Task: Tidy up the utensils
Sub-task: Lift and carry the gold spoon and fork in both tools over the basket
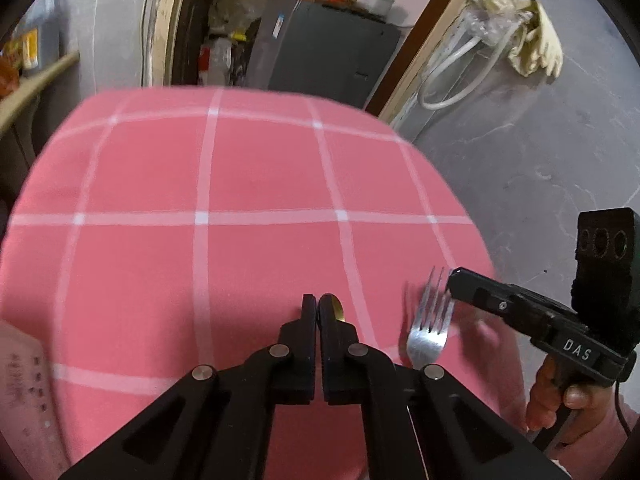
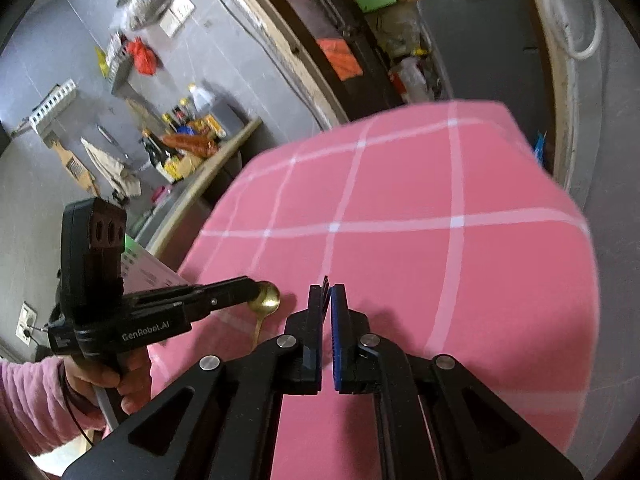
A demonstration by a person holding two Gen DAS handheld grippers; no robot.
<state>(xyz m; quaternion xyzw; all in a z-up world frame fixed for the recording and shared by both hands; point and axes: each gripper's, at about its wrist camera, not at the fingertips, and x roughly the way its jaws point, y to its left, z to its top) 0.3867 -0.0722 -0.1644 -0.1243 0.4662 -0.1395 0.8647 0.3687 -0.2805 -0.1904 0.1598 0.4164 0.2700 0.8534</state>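
Your left gripper [image 1: 318, 306] is clamped on the gold spoon [image 2: 266, 298], your right gripper [image 2: 329, 294] on the fork [image 1: 430, 326], both lifted over the pink checked tablecloth [image 1: 240, 184] (thin metal, narrow pinch). Tilt either wrist and one could slip.

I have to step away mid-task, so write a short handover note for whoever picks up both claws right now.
Left claw: shut on the gold spoon, gripped at the bowl, handle hanging down, lifted off the pink checked tablecloth.
Right claw: shut on the silver fork, pinched at the tines, handle trailing toward the person, also off the cloth.
Done: both utensils are picked up, one per claw.
Left: both still need putting away. No holder or tray is clearly in view, so find the destination first. Both grips sit at the very end of the utensil, so move gently.
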